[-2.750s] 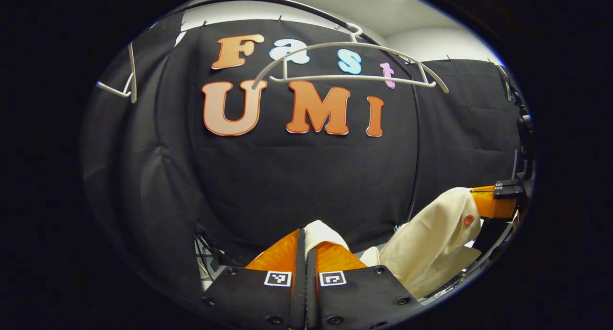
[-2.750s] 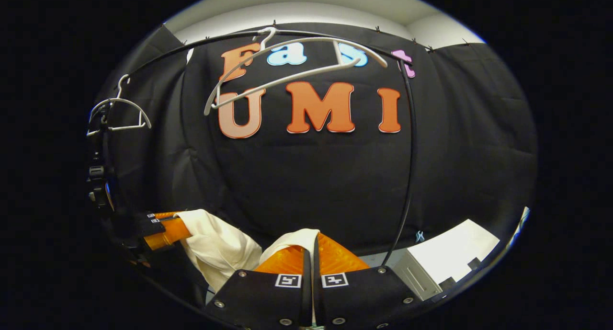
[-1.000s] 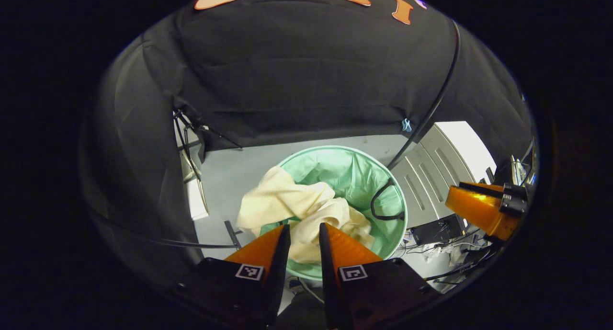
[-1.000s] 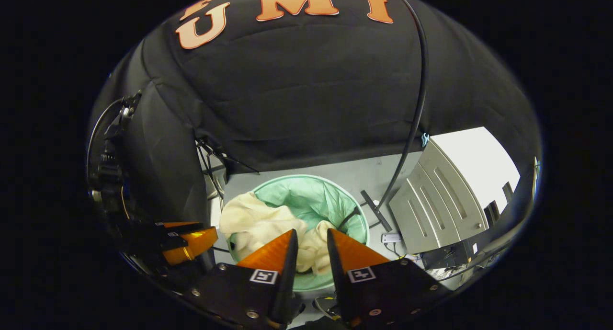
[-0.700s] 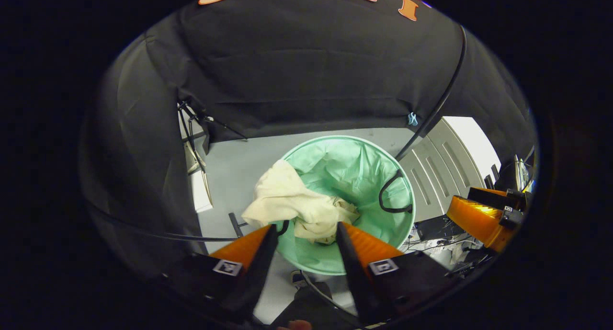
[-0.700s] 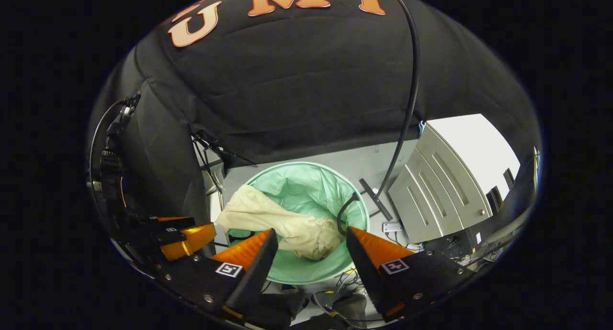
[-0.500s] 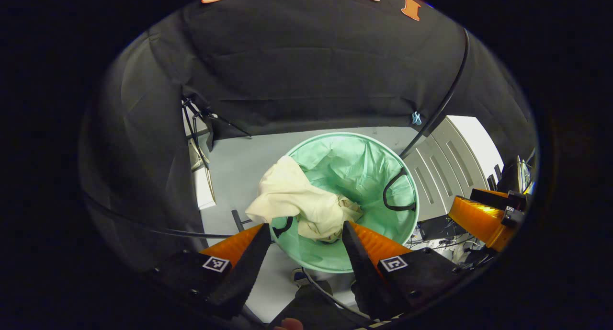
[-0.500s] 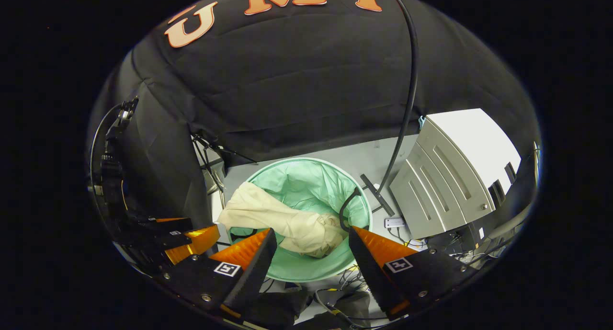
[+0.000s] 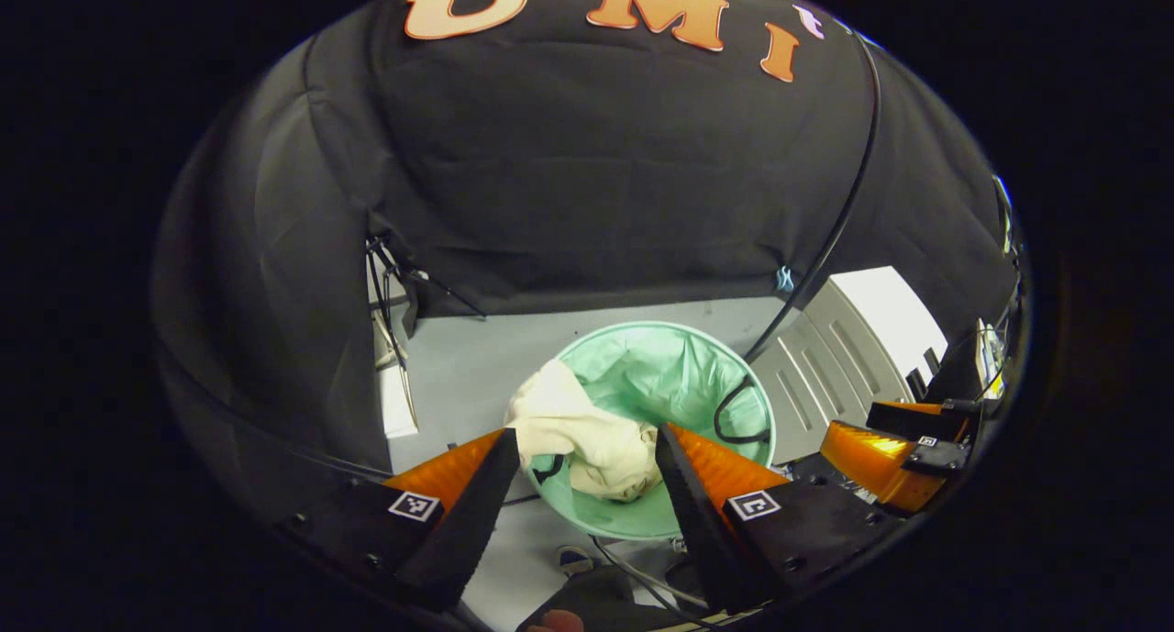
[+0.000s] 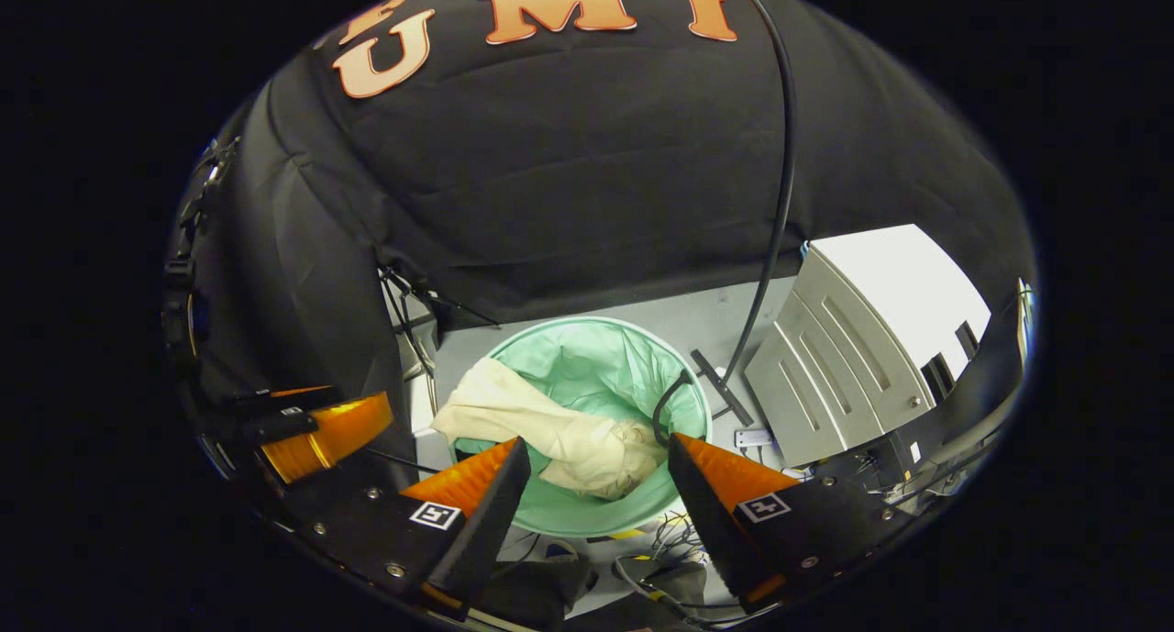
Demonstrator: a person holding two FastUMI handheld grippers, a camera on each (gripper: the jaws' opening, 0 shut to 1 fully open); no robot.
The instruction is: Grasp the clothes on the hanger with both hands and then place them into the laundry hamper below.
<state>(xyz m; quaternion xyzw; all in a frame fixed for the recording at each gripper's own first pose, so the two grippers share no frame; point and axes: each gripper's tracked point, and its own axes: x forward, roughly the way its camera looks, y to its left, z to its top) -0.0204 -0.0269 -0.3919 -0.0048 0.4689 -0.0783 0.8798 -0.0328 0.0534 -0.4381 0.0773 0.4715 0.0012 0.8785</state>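
The cream garment (image 9: 587, 435) lies in the green laundry hamper (image 9: 734, 403), one end draped over the rim at 10 o'clock, its long axis running from there to the middle. Both the left gripper (image 9: 587, 449) and right gripper (image 10: 596, 458) hang above it, fingers wide apart and holding nothing. The hamper lies straight ahead at 12 o'clock between each pair; neither seems clearly nearer.

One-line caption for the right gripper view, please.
Right gripper open above the green laundry hamper, cream garment inside and draped over its rim.
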